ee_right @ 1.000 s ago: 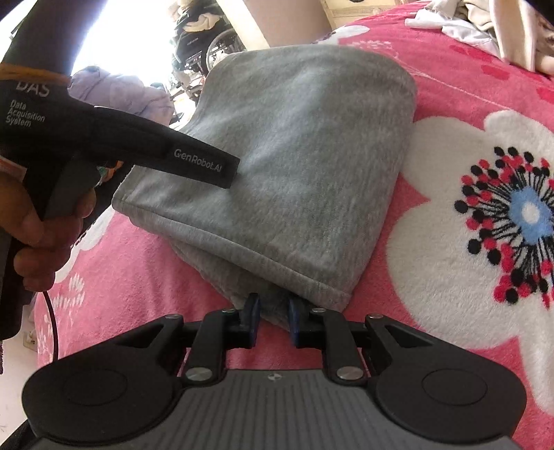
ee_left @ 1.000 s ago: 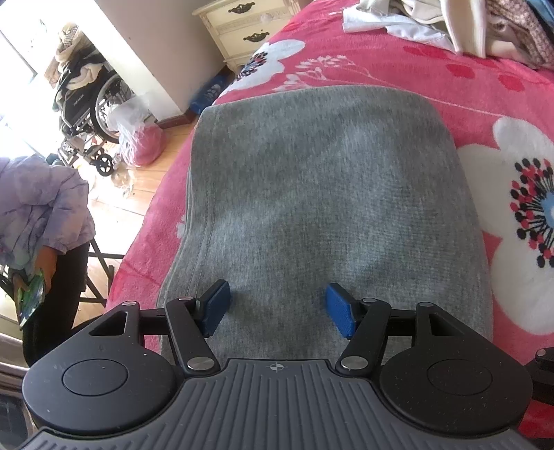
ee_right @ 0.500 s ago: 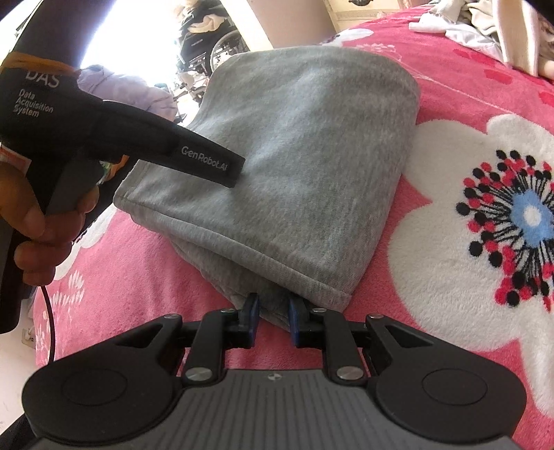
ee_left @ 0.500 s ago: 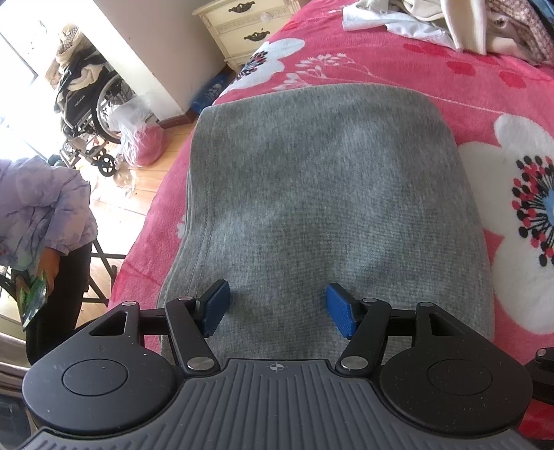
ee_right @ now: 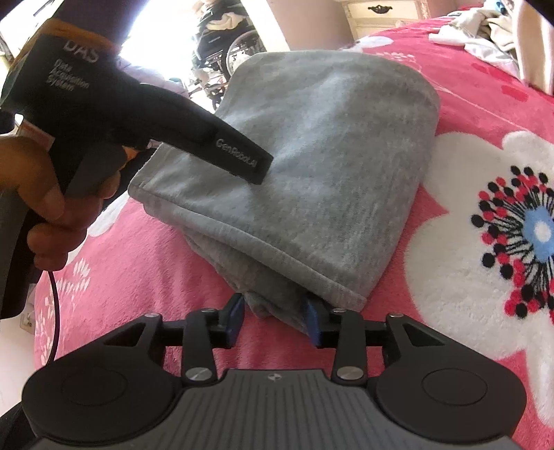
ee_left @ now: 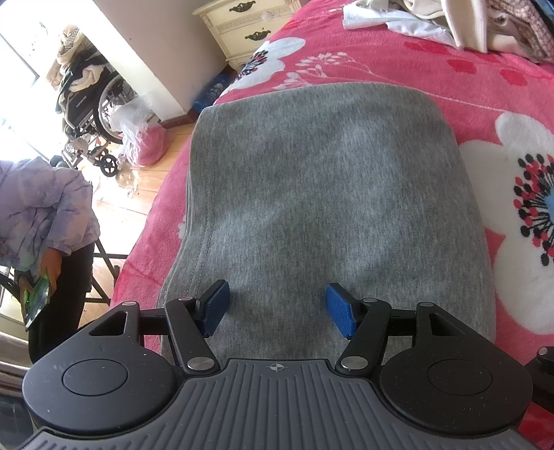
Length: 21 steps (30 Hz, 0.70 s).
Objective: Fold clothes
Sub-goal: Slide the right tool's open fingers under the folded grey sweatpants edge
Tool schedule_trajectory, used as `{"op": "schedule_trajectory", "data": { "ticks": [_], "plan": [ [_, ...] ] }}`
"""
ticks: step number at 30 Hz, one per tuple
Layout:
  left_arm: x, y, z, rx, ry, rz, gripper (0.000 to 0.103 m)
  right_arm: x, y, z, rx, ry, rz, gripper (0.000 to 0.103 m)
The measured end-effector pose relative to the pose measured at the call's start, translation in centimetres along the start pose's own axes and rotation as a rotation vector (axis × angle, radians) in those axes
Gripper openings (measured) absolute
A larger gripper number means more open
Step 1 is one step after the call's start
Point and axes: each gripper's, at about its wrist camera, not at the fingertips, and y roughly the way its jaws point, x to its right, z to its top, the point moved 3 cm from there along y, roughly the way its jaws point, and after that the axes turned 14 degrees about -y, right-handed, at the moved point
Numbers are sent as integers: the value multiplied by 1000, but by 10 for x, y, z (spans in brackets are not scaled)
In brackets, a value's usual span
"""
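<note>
- Right gripper (ee_right: 273,316): nearest; jaws just eased apart, now part open, bunched corner of the folded grey garment (ee_right: 311,166) between the blue pads, left pad clear of cloth, right pad close against it; risk of snagging that corner on withdrawal and dragging the lower layers out
- Left gripper (ee_left: 275,309): jaws wide and empty, hovering low over the near end of the garment; risk of rucking the top layer if lowered or swept sideways
- Folded grey garment: flat on the pink flowered blanket (ee_left: 467,86), near the bed's edge on the side toward the floor; lower layers bulging from under the hemmed top layer at the near corner, likely to spring open once freed; possible slide off the bed if nudged that way
- Pile of unfolded clothes (ee_left: 450,24): far end of the bed, well apart from the garment; little risk of tangling
</note>
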Motion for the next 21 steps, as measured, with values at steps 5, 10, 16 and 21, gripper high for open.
{"op": "schedule_trajectory", "data": {
  "ticks": [5,10,16,21],
  "plan": [
    [-2,-1,0,1,3,-1,63,1,-1,0,6,6,8,42],
    [-2,-1,-1,0,3,0,63,-1,-1,0,6,-6,8,43],
    [-1,-2,-2,1,3,2,63,-1,0,1,5,-11,10,43],
    [1,-2,-2,3,0,0,63,2,-20,5,57,-27,23,43]
  ]
}}
